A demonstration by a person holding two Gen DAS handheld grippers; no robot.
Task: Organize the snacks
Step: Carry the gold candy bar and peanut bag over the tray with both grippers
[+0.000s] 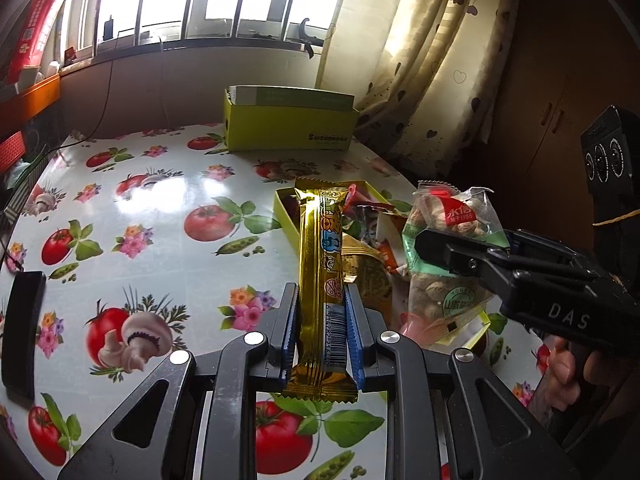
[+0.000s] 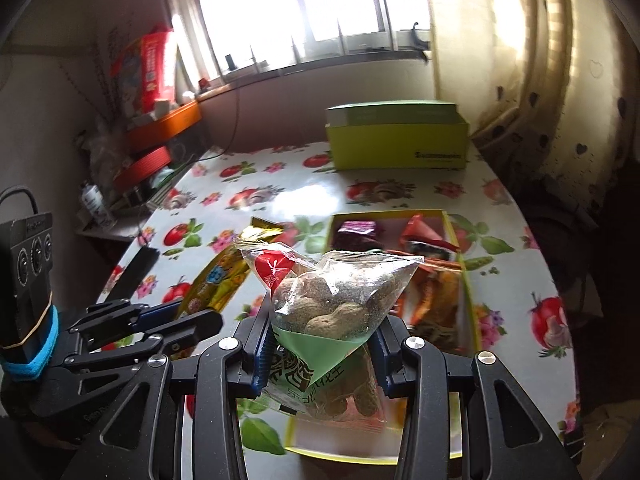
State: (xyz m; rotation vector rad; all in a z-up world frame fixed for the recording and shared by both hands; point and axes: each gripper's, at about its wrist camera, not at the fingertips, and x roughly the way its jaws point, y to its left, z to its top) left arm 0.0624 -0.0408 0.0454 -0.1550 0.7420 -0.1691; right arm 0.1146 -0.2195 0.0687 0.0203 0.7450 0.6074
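Observation:
My left gripper (image 1: 322, 300) is shut on the lower end of a long gold snack bar (image 1: 320, 232), which sticks up and away over the flowered table. In the right wrist view the gold bar (image 2: 224, 276) and the left gripper (image 2: 192, 316) sit at the left. My right gripper (image 2: 322, 320) is shut on a clear bag of peanuts (image 2: 332, 300) with a green label, held above a shallow yellow-green tray (image 2: 468, 288) of several wrapped snacks. From the left wrist, the peanut bag (image 1: 444, 216) and right gripper (image 1: 432, 248) hang over the tray (image 1: 280, 204).
A taller yellow-green box (image 1: 288, 128) (image 2: 400, 144) stands at the table's far edge under the window. A flat black object (image 1: 22, 328) lies near the left edge. Cluttered shelves stand left of the table, and a curtain (image 1: 432, 80) hangs at the right. A hand (image 1: 568, 372) grips the right tool.

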